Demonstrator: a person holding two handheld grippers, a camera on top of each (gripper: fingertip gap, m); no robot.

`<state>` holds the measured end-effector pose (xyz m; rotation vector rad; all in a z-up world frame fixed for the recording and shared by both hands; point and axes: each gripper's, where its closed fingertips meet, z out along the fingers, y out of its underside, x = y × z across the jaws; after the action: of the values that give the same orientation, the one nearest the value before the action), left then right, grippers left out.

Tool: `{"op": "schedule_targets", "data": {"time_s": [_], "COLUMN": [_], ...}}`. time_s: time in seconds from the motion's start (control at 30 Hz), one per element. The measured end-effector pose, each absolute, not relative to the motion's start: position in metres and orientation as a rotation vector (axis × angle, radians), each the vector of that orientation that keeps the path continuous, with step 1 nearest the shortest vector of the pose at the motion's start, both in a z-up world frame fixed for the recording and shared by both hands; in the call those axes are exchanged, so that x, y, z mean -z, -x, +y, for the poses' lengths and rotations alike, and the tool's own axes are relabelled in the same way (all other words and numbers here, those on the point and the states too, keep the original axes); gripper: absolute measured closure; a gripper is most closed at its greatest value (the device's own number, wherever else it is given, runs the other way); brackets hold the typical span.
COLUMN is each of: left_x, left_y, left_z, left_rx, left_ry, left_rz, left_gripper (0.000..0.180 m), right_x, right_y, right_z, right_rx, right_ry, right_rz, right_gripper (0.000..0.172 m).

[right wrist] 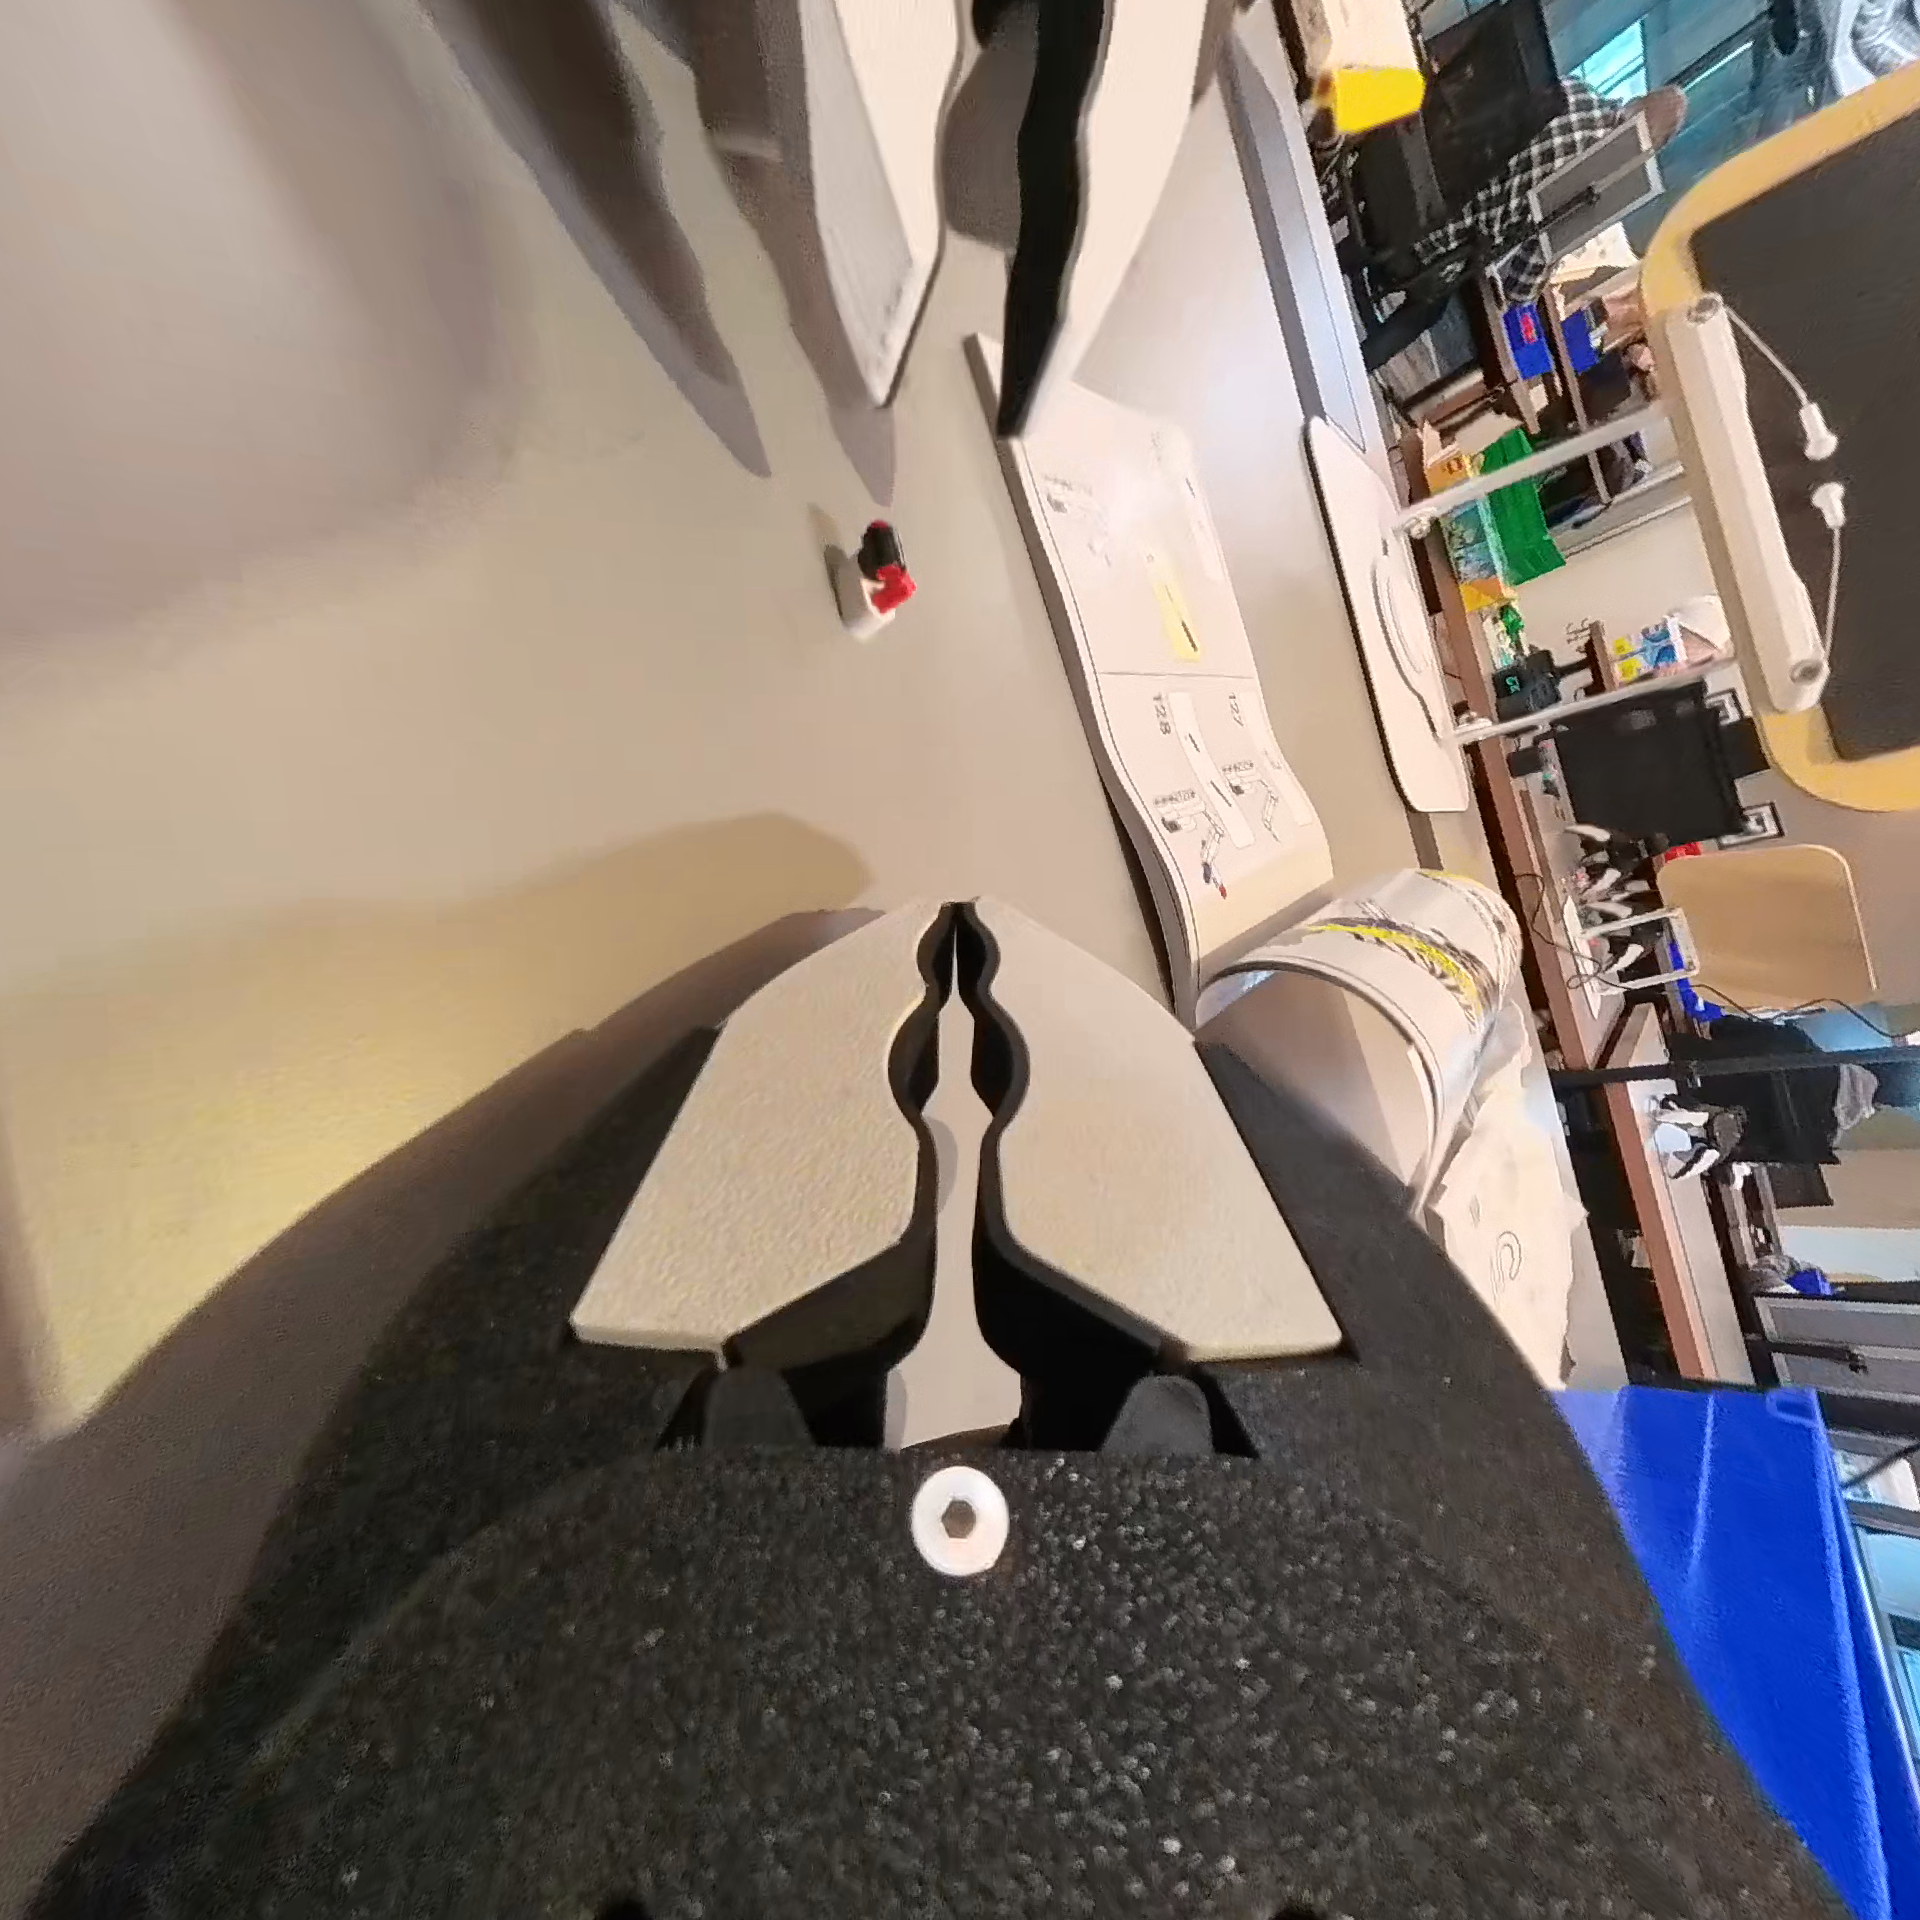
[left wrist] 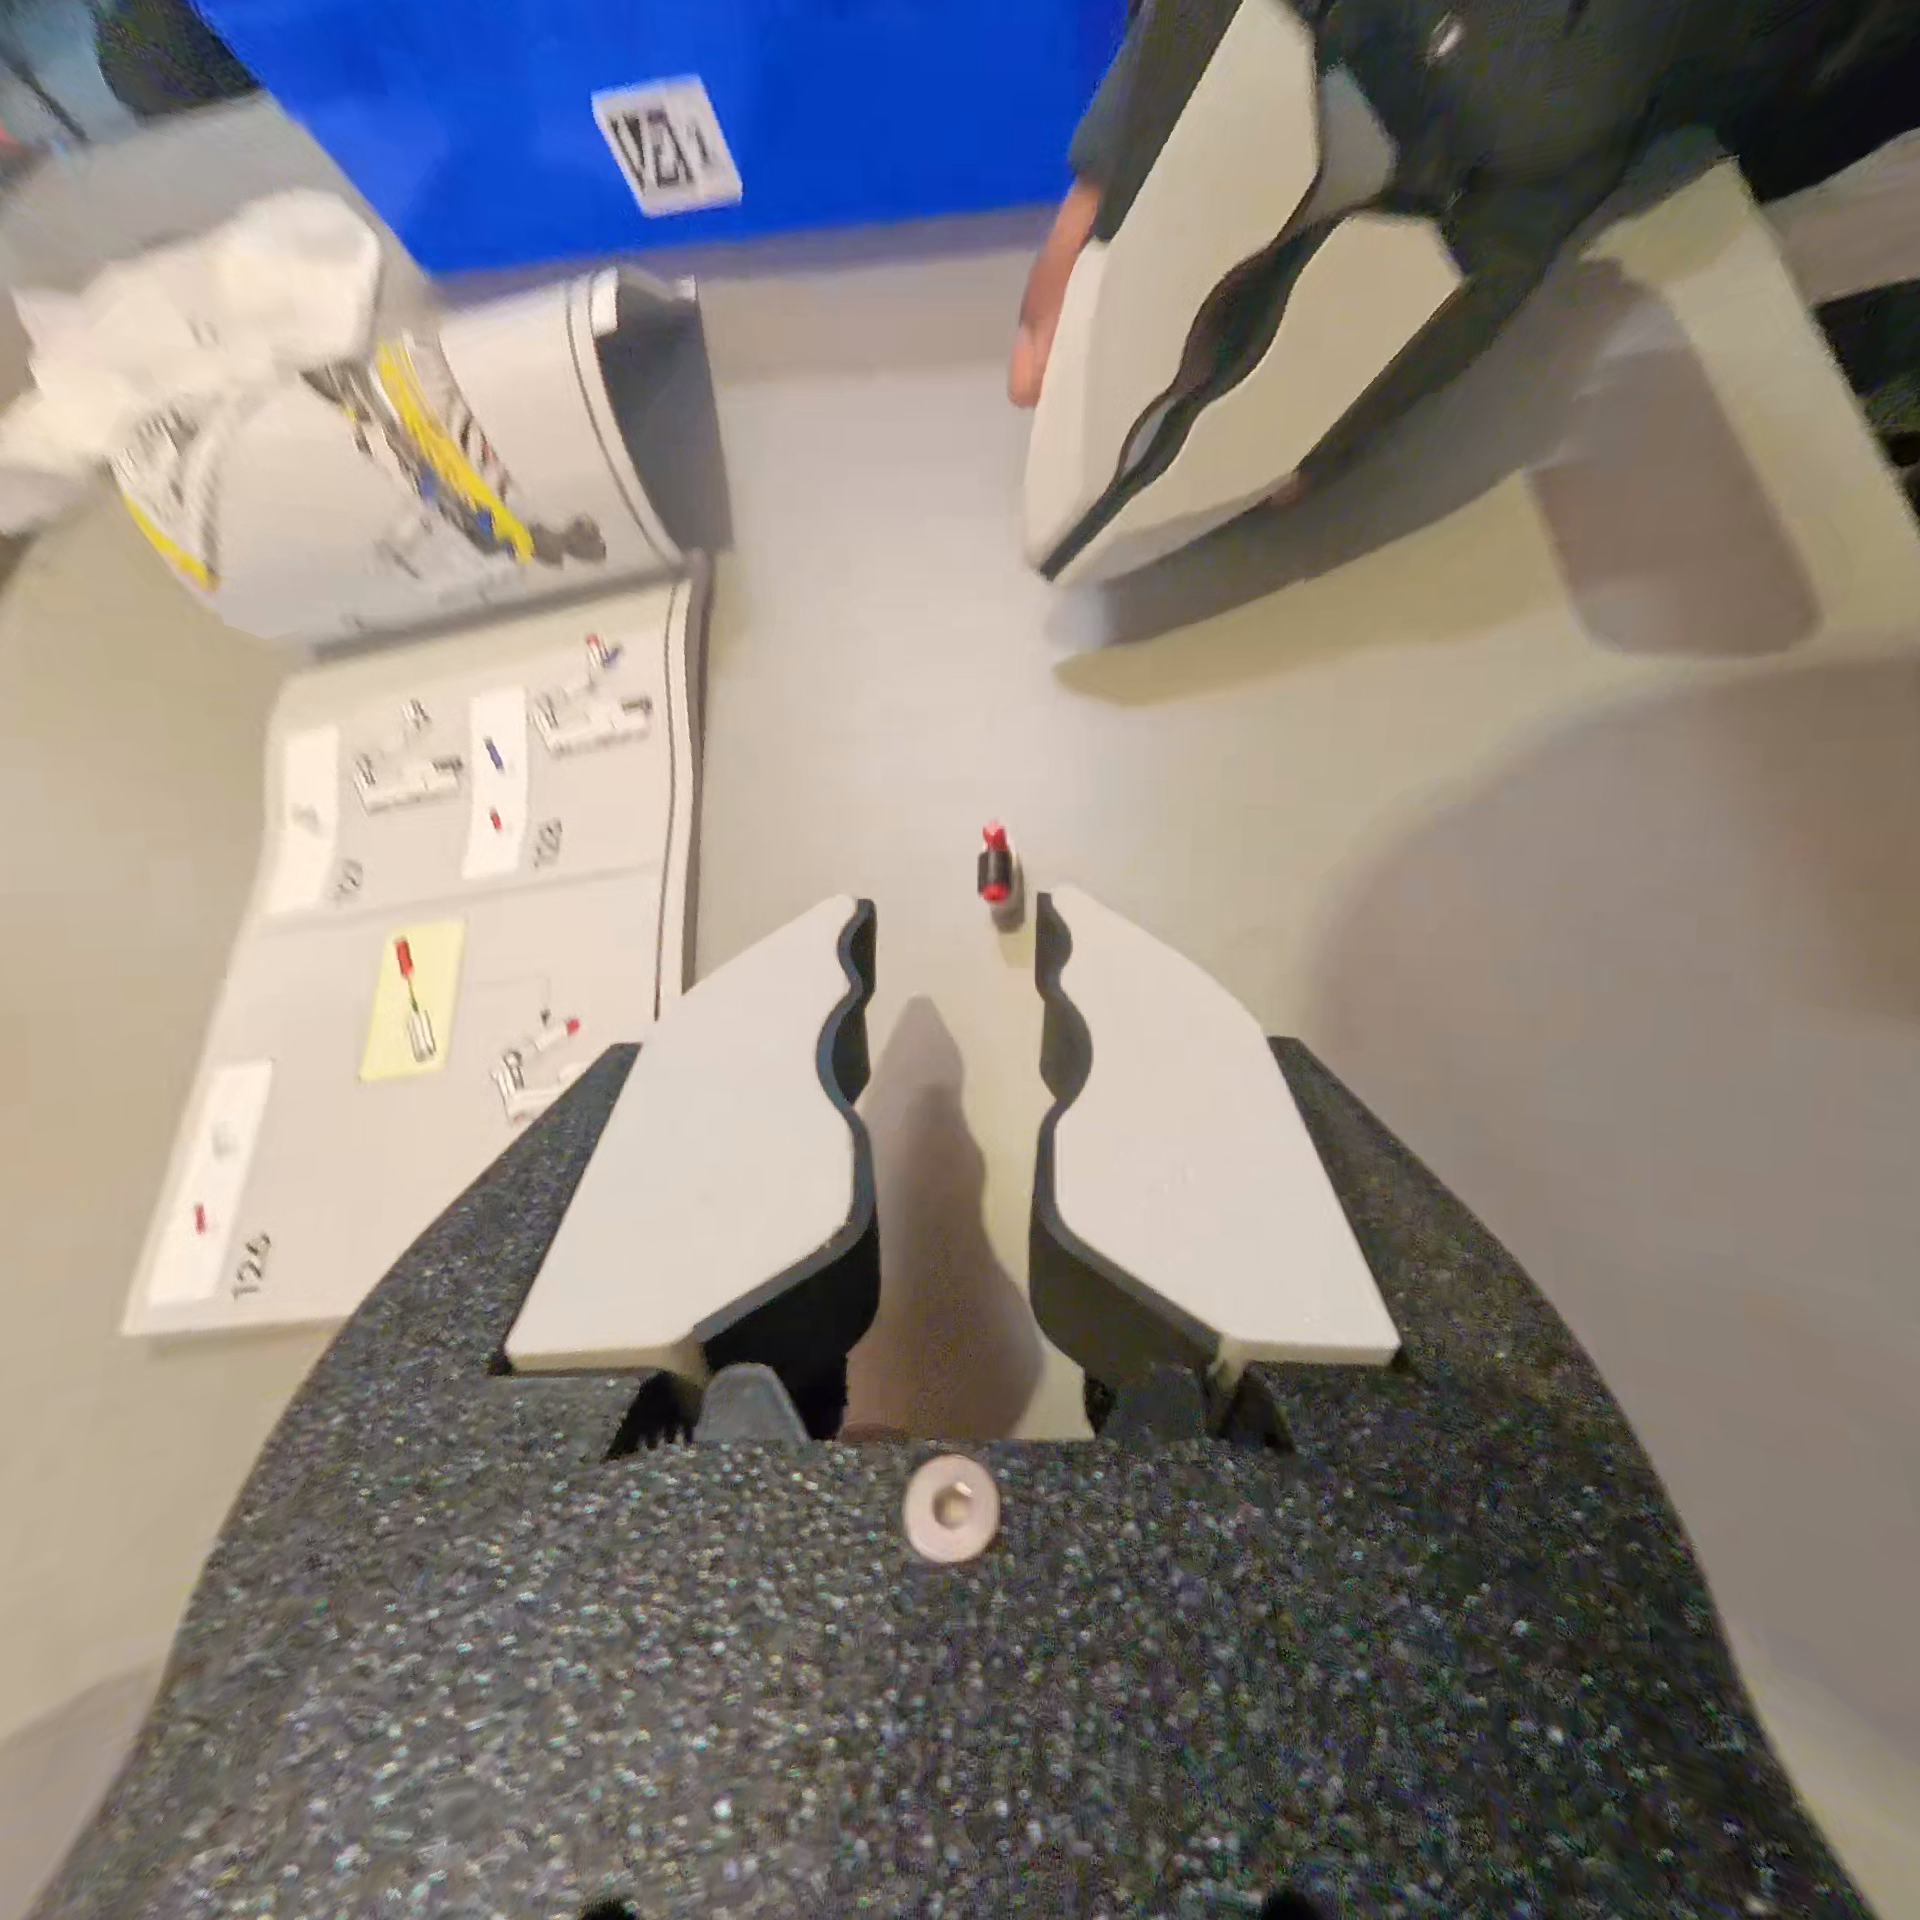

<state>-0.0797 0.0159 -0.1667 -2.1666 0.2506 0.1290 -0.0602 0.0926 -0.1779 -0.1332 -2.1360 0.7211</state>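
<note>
Left claw (left wrist: 956, 914) hovers parted and empty over the grey desk (left wrist: 1351, 935) — a small red-and-black pin assembly (left wrist: 994, 862) stands just beyond its tips, right of the open instruction booklet (left wrist: 436, 935). Right claw (right wrist: 956, 914) is closed on nothing. Only its view shows cluttered shelves (right wrist: 1558, 623); printed steps blur.

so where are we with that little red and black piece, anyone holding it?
Done: the small red, black and white assembly stands on the table. In hand: nothing; left gripper is open just short of it, right gripper is shut on nothing. Left: can't tell; instruction booklet lies open.
</note>
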Motion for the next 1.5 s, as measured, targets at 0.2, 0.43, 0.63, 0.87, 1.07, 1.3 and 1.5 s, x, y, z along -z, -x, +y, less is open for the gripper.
{"op": "schedule_targets", "data": {"time_s": [0.2,0.43,0.63,0.87,1.07,1.3,1.5], "left_x": [0.187,0.187,0.187,0.18,0.159,0.128,0.107], "left_y": [0.079,0.077,0.073,0.07,0.083,0.084,0.078], "left_z": [0.025,0.033,0.035,0.034,0.033,0.031,0.031], "left_rx": [-0.134,-0.189,-0.221,-0.273,-0.153,0.023,0.168], "left_ry": [2.266,2.258,2.258,2.204,2.061,1.849,1.697], "left_rz": [0.28,0.316,0.361,0.405,0.188,0.077,0.051], "left_gripper": [0.153,0.174,0.174,0.175,0.157,0.167,0.169], "right_x": [0.178,0.178,0.175,0.185,0.16,0.126,0.107], "right_y": [0.06,0.064,0.073,0.077,0.085,0.088,0.08], "right_z": [0.074,0.054,0.04,0.034,0.032,0.027,0.024], "right_rx": [-0.778,-0.813,-0.822,-0.873,-1.205,-1.635,-1.945], "right_ry": [0.103,0.078,0.053,0.117,0.363,0.569,0.63], "right_rz": [-2.175,-2.227,-2.29,-2.403,-2.319,-2.209,-2.156], "right_gripper": [0.171,0.163,0.153,0.164,0.165,0.165,0.165]}}
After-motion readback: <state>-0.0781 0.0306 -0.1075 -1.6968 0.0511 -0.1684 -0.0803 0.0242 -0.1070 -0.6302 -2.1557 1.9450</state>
